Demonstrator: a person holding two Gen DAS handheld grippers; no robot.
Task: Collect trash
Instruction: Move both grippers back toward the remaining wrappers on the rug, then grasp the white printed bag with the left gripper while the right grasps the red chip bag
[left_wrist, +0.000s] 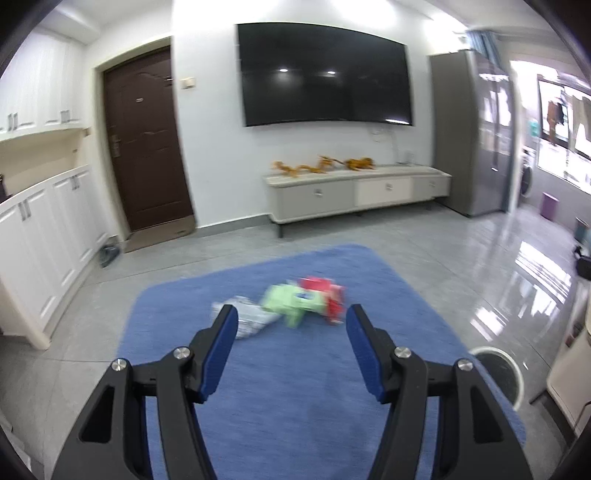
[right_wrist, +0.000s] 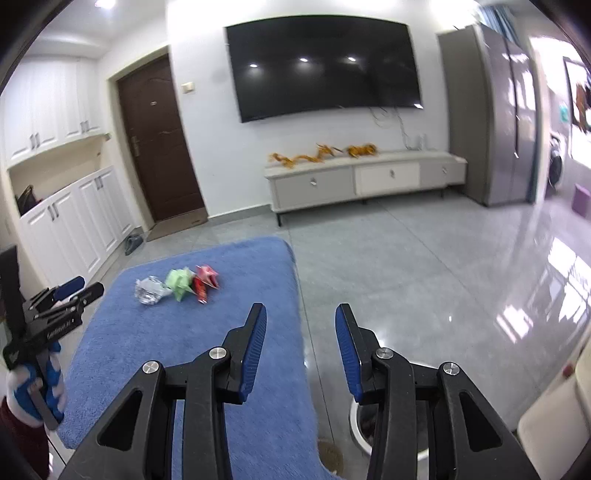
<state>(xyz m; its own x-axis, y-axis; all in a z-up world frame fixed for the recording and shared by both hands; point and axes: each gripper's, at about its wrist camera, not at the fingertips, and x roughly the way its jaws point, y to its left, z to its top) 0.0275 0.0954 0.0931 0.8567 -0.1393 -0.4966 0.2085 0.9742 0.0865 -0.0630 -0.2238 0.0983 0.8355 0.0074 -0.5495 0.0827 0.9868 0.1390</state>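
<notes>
- Currently, the blue mat (right_wrist: 207, 332) is the carrier: it covers a raised surface, and grey tiled floor (right_wrist: 406, 266) lies beyond its far and right edges.
- Room fixtures behind the mat: a wall-mounted television (right_wrist: 325, 66), a low media cabinet (right_wrist: 362, 181) under it, a brown door (right_wrist: 159, 140) to its left, and white cupboards (right_wrist: 74, 225) along the left wall.
- A white-rimmed round bin (left_wrist: 498, 373) stands on the floor off the mat's right edge; in the right wrist view it is mostly hidden behind the right claw's arm.
- Right claw (right_wrist: 301, 350): the jaws stand apart with nothing between them. It hangs over the mat's right edge, with one blue pad over the mat and the other over the floor.
- Left claw (left_wrist: 291, 354): the jaws stand apart with nothing between them, above the mat and short of the trash. In the right wrist view it shows at the mat's left edge, held by a hand in a blue-and-white glove (right_wrist: 37, 387).
- Trash, three pieces in a row near the mat's far edge, closer to the far left corner in the right wrist view, touching or nearly touching:
  - clear crumpled wrapper (right_wrist: 149, 290), leftmost;
  - green wrapper (right_wrist: 179, 282), middle;
  - red wrapper (right_wrist: 205, 282), rightmost.
- No claw touches any trash piece. The left wrist view is blurred, so the wrappers' finer detail cannot be read there.
</notes>
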